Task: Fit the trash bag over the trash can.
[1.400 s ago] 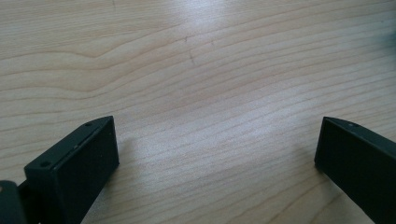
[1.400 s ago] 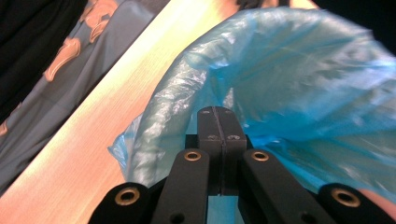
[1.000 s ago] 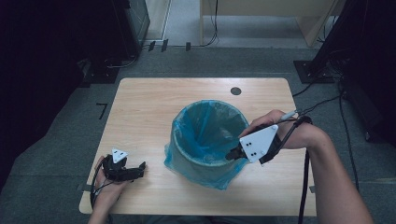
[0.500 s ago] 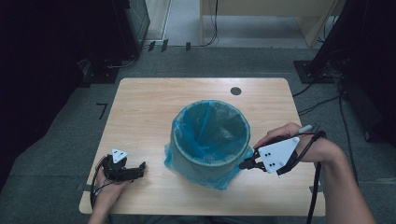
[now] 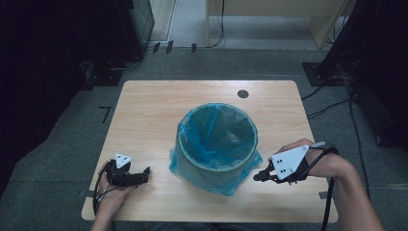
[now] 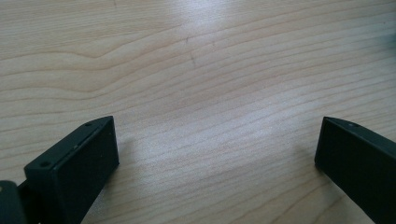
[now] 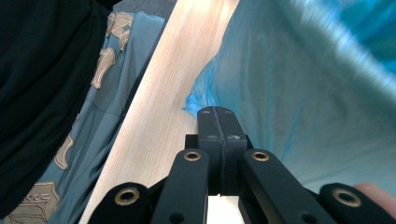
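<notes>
Right tool [image 5: 257, 176] clamped shut on nothing, just beside bin [image 5: 216, 166]; left tool [image 5: 144, 172] gaping wide over bare table [image 5: 144, 106]. Blue bag [image 5: 192, 139] lining bin. Bin's bottom too dim to read.

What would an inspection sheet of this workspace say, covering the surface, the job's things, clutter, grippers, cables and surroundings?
Surface: wooden table, pale grain, with a round dark grommet near the far edge.
Job's things: bin at the centre, upright, lined with a blue bag that drapes over the rim and down the outside.
Clutter: nothing seen.
Grippers: left gripper open, low over bare wood; right gripper shut, empty, beside the bag.
Cables: black cable trails from the right gripper.
Surroundings: grey floor, dark equipment, floor cables.
</notes>
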### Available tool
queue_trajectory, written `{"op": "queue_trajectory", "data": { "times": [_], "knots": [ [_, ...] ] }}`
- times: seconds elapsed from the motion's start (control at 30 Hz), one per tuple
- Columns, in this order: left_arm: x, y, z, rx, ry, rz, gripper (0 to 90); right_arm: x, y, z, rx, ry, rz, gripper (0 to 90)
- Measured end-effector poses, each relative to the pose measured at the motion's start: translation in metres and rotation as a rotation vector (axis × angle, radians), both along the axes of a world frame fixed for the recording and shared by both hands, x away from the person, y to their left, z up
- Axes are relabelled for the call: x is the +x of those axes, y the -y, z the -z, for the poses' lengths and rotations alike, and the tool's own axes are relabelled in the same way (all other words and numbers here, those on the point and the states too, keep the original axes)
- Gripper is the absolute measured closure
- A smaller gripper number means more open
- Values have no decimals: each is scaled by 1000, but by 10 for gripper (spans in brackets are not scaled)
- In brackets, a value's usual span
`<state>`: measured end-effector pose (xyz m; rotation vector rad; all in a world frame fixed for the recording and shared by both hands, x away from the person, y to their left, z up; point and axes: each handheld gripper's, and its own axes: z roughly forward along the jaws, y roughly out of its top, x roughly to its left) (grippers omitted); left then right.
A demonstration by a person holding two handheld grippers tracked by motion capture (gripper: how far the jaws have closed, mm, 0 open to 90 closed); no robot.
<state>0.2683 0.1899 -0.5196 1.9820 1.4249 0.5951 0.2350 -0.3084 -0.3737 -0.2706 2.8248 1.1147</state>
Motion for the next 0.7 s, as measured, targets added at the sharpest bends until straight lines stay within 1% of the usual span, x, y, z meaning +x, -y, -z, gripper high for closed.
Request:
{"op": "queue_trajectory", "data": {
  "times": [0.1,0.2,0.27,0.33,0.37,0.4,0.43,0.47,0.5,0.57,0.6,0.63,0.7],
  "knots": [
    [0,0,0,0,0,0,0,1,4,8,10,-11,21,900],
    [0,0,0,1,1,0,0,0,8,19,13,-21,31,836],
    [0,0,0,0,0,0,0,1,9,25,14,-17,48,742],
    [0,0,0,0,0,0,0,1,12,32,19,-25,85,676],
    [0,0,0,0,0,0,0,1,13,35,24,-28,99,618],
    [0,0,0,0,0,0,0,1,13,35,24,-28,99,618],
    [0,0,0,0,0,0,0,0,16,41,47,-18,179,472],
    [0,0,0,1,0,0,0,0,17,43,55,-6,221,435],
    [0,0,0,0,0,0,0,1,18,46,71,-5,285,423],
    [0,0,0,0,0,0,0,4,21,50,85,-45,399,376],
    [0,0,0,0,1,1,0,6,23,53,87,-48,443,347],
    [0,0,0,0,-1,1,0,7,24,57,84,-56,480,321],
    [0,0,0,0,0,1,0,8,26,64,75,-72,533,246]
  ]
}}
